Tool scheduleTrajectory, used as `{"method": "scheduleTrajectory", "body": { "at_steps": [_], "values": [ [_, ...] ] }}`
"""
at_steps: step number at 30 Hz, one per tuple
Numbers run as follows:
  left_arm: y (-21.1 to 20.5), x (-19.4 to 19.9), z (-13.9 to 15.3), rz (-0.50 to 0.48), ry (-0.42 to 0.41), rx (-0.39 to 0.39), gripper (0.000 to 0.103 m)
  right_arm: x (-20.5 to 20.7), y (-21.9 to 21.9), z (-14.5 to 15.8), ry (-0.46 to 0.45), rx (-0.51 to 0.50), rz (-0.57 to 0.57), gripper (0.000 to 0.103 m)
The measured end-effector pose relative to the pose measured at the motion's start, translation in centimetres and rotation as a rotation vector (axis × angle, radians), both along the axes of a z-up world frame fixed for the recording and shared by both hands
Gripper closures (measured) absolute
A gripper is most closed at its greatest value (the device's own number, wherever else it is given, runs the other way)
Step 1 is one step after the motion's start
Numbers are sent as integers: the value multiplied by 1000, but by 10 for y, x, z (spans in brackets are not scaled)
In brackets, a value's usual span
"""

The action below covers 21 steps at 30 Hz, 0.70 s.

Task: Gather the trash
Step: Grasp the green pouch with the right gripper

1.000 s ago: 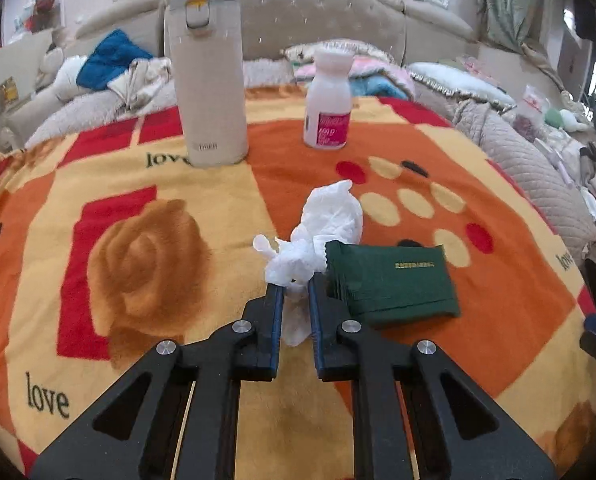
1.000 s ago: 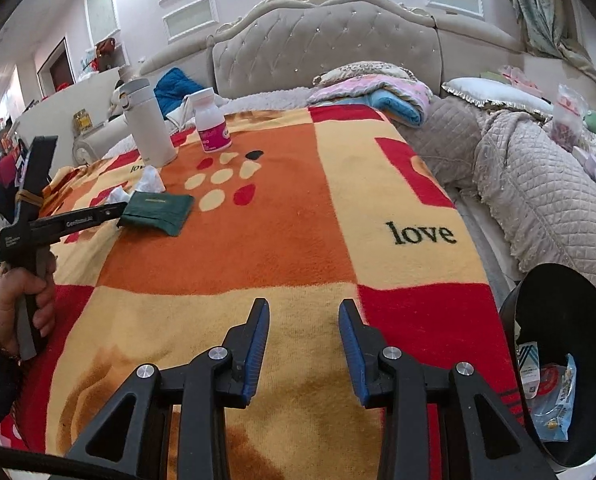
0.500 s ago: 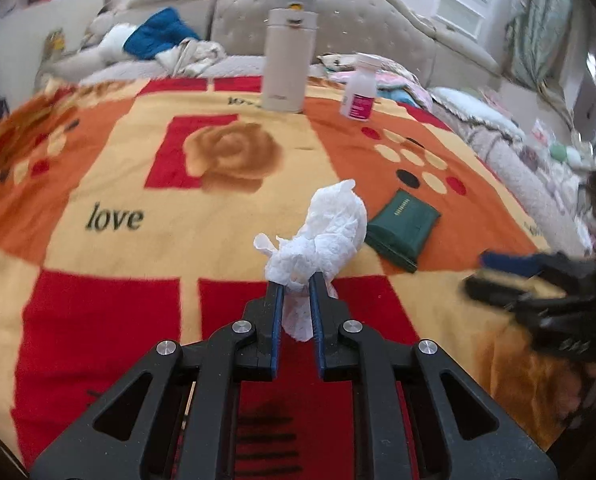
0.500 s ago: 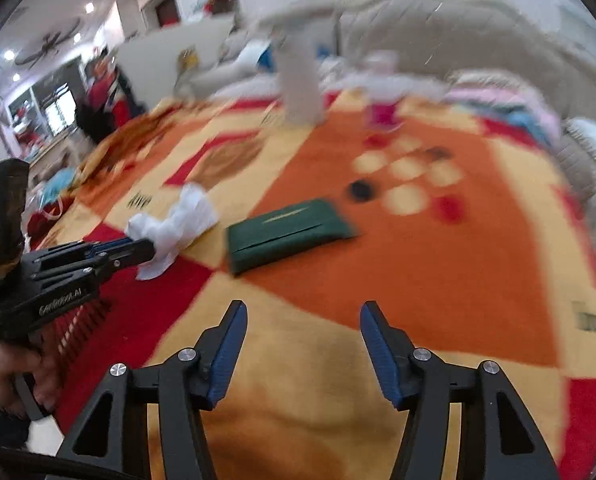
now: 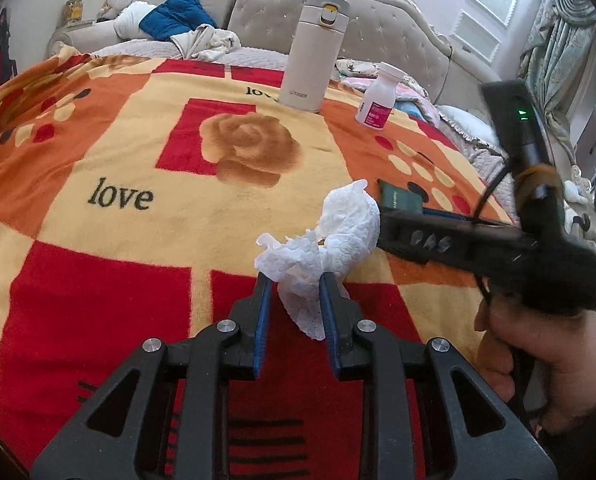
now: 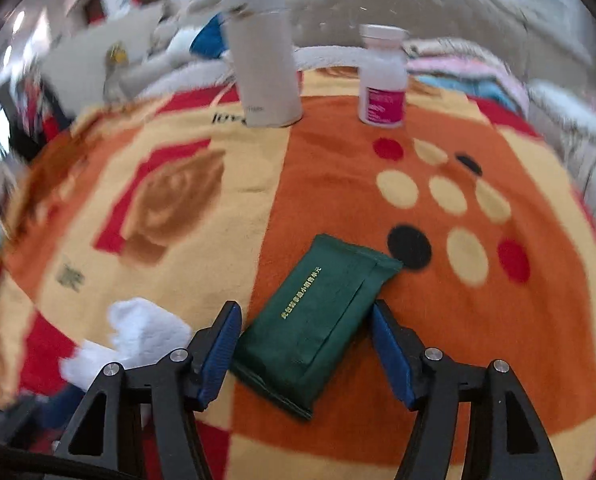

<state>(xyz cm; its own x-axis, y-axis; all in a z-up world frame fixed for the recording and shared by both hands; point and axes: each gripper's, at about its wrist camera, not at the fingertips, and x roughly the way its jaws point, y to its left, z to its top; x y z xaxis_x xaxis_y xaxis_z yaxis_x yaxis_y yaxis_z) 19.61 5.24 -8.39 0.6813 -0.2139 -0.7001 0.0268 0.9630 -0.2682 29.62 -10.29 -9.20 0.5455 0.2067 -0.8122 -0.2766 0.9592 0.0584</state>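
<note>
Since a second ago the left tongs (image 5: 294, 280) have carried the crumpled white paper tissue (image 5: 329, 240) back from the middle of the bed toward its near edge, and the right tongs (image 6: 303, 328) have swung across from the far side to hang over the flat dark-green tissue packet (image 6: 317, 320). The left tongs' jaws are now easing apart, yet the wad's lower tail still sits pinched between the blue pads, clear of the red, orange and yellow "love" blanket (image 5: 138, 160). The right tongs are spread and opening wider, straddling the packet without touching it, so a second pickup looks imminent while the first piece is still in hand.

The packet lies flat on the blanket; in the right wrist view its long axis runs diagonally from lower left to upper right, its far corner pointing toward the black dot. The wad's long axis rises from the pads up and to the right.

The cream tumbler (image 5: 313, 56) and white pill bottle (image 5: 377, 96) stand untouched.
</note>
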Motion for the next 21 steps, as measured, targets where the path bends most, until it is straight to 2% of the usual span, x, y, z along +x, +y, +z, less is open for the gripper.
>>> {"method": "scheduleTrajectory", "body": {
  "at_steps": [1, 3, 5, 7, 10, 12, 15, 18, 21],
  "values": [
    [0, 1, 0, 0, 1, 0, 81, -1, 2, 0, -11, -36, 29, 43],
    [1, 0, 0, 0, 0, -2, 81, -5, -7, 1, -12, -14, 57, 56],
    [0, 1, -1, -7, 5, -3, 81, -11, -24, 2, -4, 32, 93, 58],
    [-2, 3, -2, -25, 14, -4, 80, -25, -41, 0, -11, 20, 129, 58],
    [-5, 7, -3, -58, 32, -8, 67, -52, -66, -1, -5, 31, 181, 58],
    [-5, 9, -3, -67, 37, -9, 63, -75, -88, -1, 0, 49, 196, 58],
    [-8, 12, -2, -114, 43, -18, 50, -106, -114, -2, -12, 98, 184, 59],
    [-20, 16, 1, -170, 43, 42, 49, -124, -132, -1, -29, 162, 146, 60],
    [-28, 22, 2, -180, 47, 101, 49, -132, -134, 0, -45, 144, 138, 60]
  ]
}}
